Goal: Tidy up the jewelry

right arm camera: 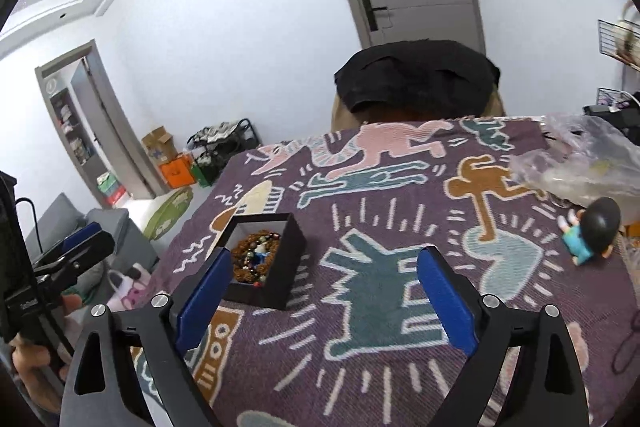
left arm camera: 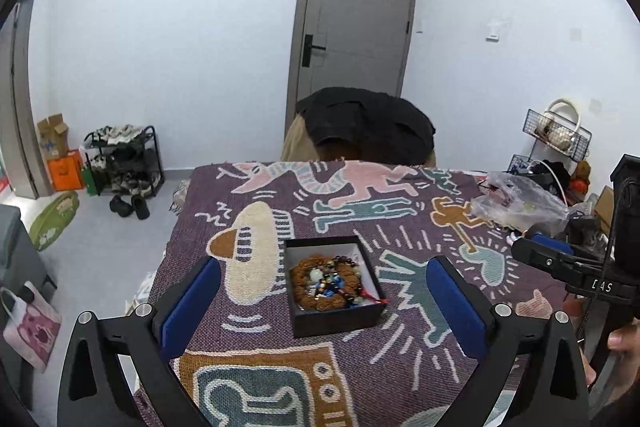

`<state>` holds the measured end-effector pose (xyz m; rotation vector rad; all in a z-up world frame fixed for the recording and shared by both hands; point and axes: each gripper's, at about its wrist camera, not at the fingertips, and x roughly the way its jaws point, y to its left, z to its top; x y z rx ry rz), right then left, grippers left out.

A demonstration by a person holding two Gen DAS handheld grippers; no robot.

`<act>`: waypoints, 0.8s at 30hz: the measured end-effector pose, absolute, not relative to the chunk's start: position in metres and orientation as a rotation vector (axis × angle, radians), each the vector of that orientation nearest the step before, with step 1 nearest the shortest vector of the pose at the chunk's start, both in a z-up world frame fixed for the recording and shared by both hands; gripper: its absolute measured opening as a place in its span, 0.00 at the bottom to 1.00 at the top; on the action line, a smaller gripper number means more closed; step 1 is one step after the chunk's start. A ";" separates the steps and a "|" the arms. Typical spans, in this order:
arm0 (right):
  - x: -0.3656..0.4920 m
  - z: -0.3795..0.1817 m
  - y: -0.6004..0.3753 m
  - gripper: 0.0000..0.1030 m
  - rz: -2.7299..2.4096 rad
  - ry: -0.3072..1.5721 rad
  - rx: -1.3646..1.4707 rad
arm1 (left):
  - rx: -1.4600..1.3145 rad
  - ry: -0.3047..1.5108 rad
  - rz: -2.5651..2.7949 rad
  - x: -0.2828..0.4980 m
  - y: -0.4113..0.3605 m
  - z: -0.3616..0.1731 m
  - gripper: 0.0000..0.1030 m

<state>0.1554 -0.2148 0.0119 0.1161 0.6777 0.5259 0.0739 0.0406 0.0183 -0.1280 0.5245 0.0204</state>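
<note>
A small black box (left arm camera: 334, 319) with a white lining sits on the patterned purple cloth (left arm camera: 400, 227). It holds brown bead bracelets (left arm camera: 320, 281) with coloured beads and a red cord. My left gripper (left arm camera: 323, 285) is open and empty, its blue pads either side of the box, above it. In the right wrist view the box (right arm camera: 280, 267) lies to the left, by my left pad. My right gripper (right arm camera: 324, 275) is open and empty above the cloth (right arm camera: 380, 307).
A clear plastic bag (left arm camera: 516, 205) lies at the table's far right, also in the right wrist view (right arm camera: 580, 167). A small doll (right arm camera: 592, 231) lies beside it. A chair with dark clothes (left arm camera: 368, 131) stands behind the table. A shoe rack (left arm camera: 124, 159) stands at the left wall.
</note>
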 end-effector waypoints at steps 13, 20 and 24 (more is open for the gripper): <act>0.117 0.008 -0.240 0.91 0.479 0.681 0.138 | -0.097 0.464 -0.006 0.036 0.006 0.020 1.00; 0.082 0.007 -0.237 1.00 0.433 0.633 0.099 | -0.128 0.443 -0.007 0.017 0.004 0.014 1.00; 0.070 0.004 -0.235 1.00 0.438 0.648 0.082 | -0.136 0.428 0.013 0.007 0.006 0.011 1.00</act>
